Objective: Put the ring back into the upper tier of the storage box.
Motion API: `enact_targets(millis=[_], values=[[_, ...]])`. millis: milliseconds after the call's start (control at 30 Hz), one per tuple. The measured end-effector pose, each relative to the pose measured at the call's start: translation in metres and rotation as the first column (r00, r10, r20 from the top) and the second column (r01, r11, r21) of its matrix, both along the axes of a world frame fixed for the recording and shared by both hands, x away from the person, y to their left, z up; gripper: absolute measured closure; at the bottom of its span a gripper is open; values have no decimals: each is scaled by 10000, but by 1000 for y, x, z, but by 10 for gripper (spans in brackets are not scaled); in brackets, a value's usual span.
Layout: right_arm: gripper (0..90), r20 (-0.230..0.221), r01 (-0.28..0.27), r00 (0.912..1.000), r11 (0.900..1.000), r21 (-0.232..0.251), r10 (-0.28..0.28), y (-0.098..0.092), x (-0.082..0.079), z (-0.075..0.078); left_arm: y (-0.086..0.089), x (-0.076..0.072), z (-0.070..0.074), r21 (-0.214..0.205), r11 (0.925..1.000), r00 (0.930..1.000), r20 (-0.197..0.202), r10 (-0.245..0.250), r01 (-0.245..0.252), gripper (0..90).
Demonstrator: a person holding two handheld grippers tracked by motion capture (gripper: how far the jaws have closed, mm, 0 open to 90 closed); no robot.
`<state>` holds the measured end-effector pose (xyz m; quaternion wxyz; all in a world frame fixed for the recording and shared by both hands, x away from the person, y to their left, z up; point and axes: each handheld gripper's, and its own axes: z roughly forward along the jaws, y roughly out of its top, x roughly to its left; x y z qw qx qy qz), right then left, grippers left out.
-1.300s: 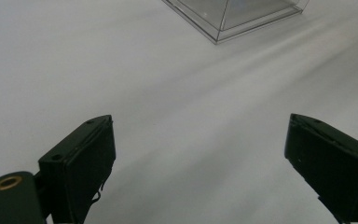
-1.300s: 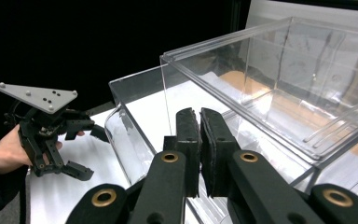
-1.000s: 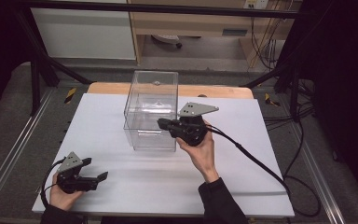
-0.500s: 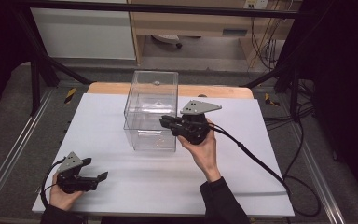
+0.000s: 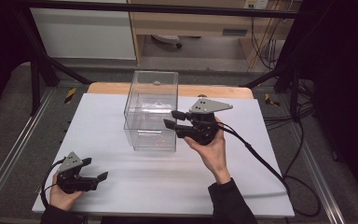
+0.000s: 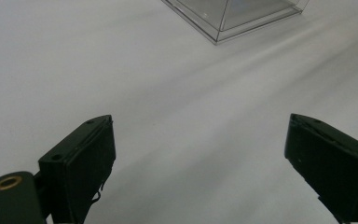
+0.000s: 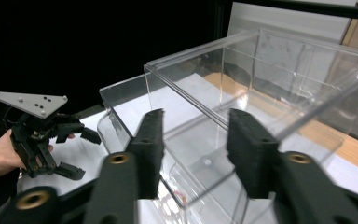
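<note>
A clear plastic box [image 5: 152, 111] is seen upright on the white tabletop [image 5: 242, 177], toward 12 o'clock. The right gripper [image 5: 171, 119] is held at its 3 o'clock wall, its fingers [image 7: 150, 140] just opened, straddling that wall without pressing. The left gripper [image 5: 94, 170], at 7 o'clock, is kept spread wide. No legible writing is found.

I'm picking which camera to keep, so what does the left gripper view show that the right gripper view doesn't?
Left gripper view alone: the left tool's jaws standing wide apart over bare white table, with just a bottom corner of the clear box. Right gripper view alone: the right tool's jaws, just opening, astride the box's near wall without pressing it, and the left tool held in a hand. Both share the clear box and the white table.
</note>
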<state>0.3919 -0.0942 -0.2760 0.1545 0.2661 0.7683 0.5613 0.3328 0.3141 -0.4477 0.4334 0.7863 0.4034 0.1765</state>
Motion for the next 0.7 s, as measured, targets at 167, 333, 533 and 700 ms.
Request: enact_targets(millis=[167,333,533,700], values=[[452,-125,267,9996,9996,99,-266,-13,-2,-1,0,0,0,5,10000,10000,-1,2,-2,81],[343,-276,421,9988,9989,181,-416,-27,-4,-3,0,0,0,1,10000,10000,-6,-3,3,81],[193,-385,707,9968,9972,241,-698,-42,-7,-9,0,0,0,17,10000,10000,-12,-2,2,81],[125,-578,938,9939,9956,27,-935,-52,-9,-19,0,0,0,19,10000,10000,-16,-9,9,80]])
